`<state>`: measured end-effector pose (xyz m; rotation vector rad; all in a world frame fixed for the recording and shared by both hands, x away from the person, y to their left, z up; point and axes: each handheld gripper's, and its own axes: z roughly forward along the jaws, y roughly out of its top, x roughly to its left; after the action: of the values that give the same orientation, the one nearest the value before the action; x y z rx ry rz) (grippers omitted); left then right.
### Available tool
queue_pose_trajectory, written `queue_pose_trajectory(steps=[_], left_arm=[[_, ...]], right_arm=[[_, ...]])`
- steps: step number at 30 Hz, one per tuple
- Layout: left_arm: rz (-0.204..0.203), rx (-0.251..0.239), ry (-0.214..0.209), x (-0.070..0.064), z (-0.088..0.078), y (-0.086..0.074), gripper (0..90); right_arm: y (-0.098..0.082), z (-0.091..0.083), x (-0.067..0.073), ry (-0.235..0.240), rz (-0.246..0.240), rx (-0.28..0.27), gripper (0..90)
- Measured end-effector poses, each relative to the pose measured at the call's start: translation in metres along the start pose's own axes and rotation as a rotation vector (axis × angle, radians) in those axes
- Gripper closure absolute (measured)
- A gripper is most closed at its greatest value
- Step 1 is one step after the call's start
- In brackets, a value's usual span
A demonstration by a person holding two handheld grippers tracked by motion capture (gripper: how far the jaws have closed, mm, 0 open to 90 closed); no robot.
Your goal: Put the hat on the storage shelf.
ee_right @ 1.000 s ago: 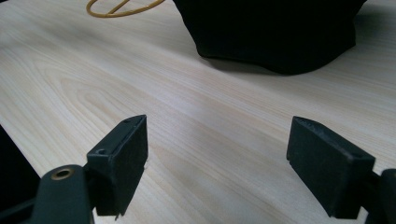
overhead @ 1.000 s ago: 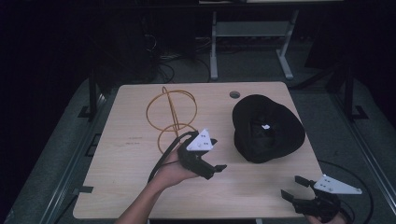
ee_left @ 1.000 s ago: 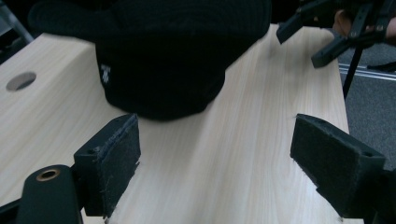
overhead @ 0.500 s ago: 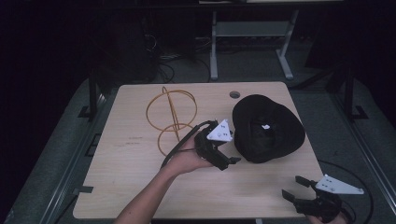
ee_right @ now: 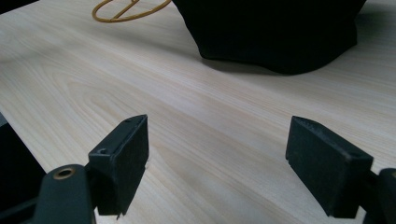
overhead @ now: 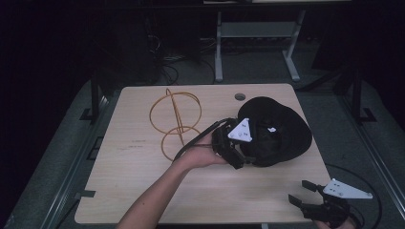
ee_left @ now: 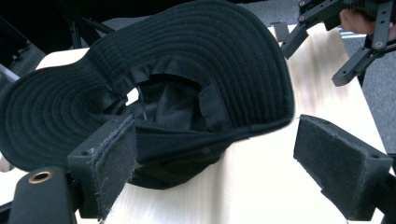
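Black foam pads on the left gripper (ee_left: 215, 158) stand wide apart, nothing between them yet; one pad sits at the near edge of the hat (ee_left: 177, 88), the other over bare counter (ee_left: 280, 186) beside the brim. Hat lies upside down, hollow crown facing up, brim spread around it, on the right half of the counter as seen from the high view (overhead: 274, 131). Compared with a second ago, the left gripper (overhead: 239, 151) has travelled from mid-counter, near the wire stand (overhead: 175, 121), rightward to the hat's near-left edge; hat itself has not shifted. Judgement: approach is done and a pinch on the brim or crown edge is the step in hand; jaws need to advance a little so fabric lies between both pads before closing. Right gripper (ee_right: 215, 163) also spread open, holding nothing, parked over the near right corner of the counter (overhead: 317, 205), well apart from the hat, position unchanged. Soft fabric may fold or slide under a one-sided push.
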<state>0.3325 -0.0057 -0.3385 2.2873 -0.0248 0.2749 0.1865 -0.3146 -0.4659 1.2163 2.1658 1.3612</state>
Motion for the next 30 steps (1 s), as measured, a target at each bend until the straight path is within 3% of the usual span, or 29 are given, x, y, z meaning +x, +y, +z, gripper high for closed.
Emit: queue_pose_trajectory(steps=[5, 9, 11, 14, 17, 21, 30], left_arm=[[0.037, 0.07, -0.028, 0.004, 0.013, -0.003, 13.0], [0.032, 0.072, -0.033, 0.003, 0.014, -0.003, 14.1], [0.071, 0.111, -0.024, 0.0, 0.016, -0.005, 16.5], [0.076, 0.131, -0.034, -0.002, 0.018, -0.008, 16.9], [0.08, 0.149, -0.023, -0.003, 0.022, -0.012, 24.0], [0.093, 0.143, -0.009, -0.006, 0.024, -0.013, 35.8], [0.054, 0.081, -0.015, -0.013, 0.019, -0.022, 59.5]], right_arm=[[0.001, 0.001, 0.001, 0.007, -0.003, 0.0, 21.0], [0.001, 0.001, 0.001, 0.006, -0.003, -0.002, 21.0], [0.001, 0.0, 0.001, 0.005, 0.002, -0.008, 21.0], [0.001, -0.001, 0.001, 0.006, 0.006, -0.013, 21.1], [0.001, -0.001, -0.001, 0.007, 0.011, -0.018, 21.1], [0.002, -0.002, -0.001, 0.005, 0.011, -0.023, 21.1], [0.002, -0.003, -0.002, 0.005, 0.026, -0.036, 21.1]])
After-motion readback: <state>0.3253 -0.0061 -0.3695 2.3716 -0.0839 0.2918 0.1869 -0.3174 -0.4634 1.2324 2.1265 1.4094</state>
